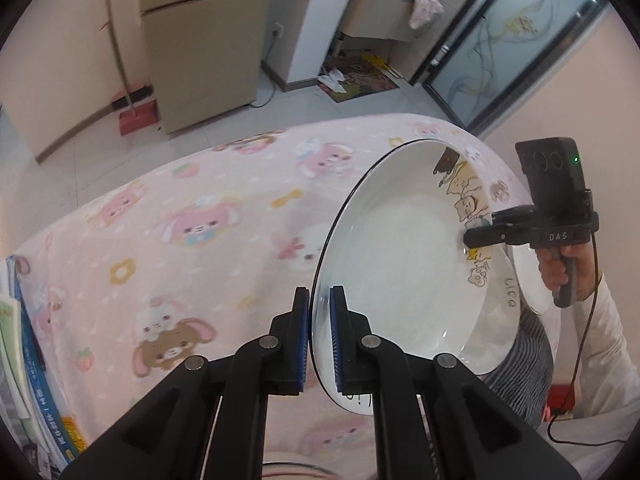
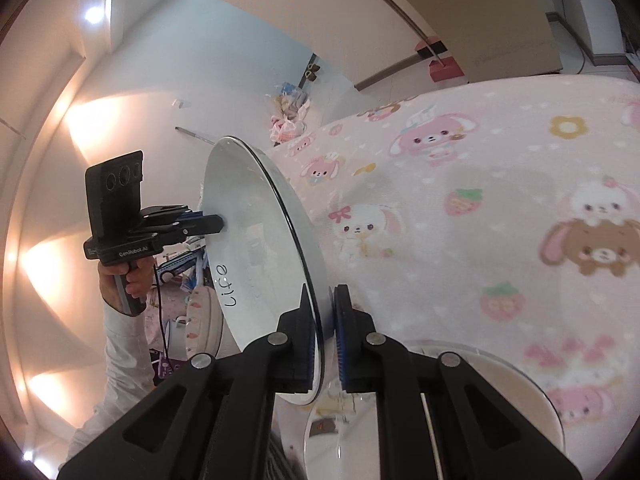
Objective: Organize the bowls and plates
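Note:
A white plate with cartoon animals and the word "Life" on its rim is held tilted on edge above the table. My left gripper is shut on its near rim. My right gripper is shut on the opposite rim in the left wrist view. In the right wrist view the plate shows its inside, my right gripper clamps its rim, and the left gripper grips the far rim. Another white plate lies on the table below.
The table has a pink cartoon cloth. Books stand at its left edge. A striped cloth lies under the plate. A small patterned bowl is behind. A fridge and a red dustpan stand beyond.

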Action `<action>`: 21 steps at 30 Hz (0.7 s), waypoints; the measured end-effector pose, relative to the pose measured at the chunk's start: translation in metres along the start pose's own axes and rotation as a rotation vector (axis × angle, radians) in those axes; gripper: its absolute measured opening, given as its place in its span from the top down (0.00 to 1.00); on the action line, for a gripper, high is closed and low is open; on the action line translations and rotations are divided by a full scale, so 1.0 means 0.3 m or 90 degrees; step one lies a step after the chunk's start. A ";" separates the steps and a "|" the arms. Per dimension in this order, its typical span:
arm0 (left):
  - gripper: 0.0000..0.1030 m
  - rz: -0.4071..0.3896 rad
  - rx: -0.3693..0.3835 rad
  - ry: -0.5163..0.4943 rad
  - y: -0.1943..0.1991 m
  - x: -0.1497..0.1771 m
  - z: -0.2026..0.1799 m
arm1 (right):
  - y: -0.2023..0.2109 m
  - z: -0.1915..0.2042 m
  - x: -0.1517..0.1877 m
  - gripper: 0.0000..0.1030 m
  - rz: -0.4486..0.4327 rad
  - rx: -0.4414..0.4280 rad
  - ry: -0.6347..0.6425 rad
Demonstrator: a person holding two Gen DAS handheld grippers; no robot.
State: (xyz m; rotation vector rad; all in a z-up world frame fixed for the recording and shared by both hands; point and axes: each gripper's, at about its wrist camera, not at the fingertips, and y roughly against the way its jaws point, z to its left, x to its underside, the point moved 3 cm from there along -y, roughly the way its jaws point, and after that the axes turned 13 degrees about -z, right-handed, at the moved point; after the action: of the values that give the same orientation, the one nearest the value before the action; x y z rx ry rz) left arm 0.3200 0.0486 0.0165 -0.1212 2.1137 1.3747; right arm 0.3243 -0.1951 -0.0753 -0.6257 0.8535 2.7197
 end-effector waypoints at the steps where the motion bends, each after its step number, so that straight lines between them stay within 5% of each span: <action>1: 0.90 0.002 0.003 -0.010 -0.013 -0.005 -0.042 | 0.024 -0.004 0.004 0.91 -0.004 0.005 0.002; 11: 0.90 0.044 0.032 -0.067 -0.166 0.033 -0.358 | 0.277 -0.125 0.106 0.90 -0.036 0.012 -0.054; 21: 0.90 0.096 0.043 -0.096 -0.294 0.084 -0.466 | 0.303 -0.184 0.139 0.90 -0.032 0.030 -0.081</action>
State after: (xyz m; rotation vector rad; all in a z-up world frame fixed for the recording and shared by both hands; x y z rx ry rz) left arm 0.2728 -0.1051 -0.0286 0.1673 2.0733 1.3506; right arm 0.2755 -0.2974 -0.0907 -0.4521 0.8558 2.6527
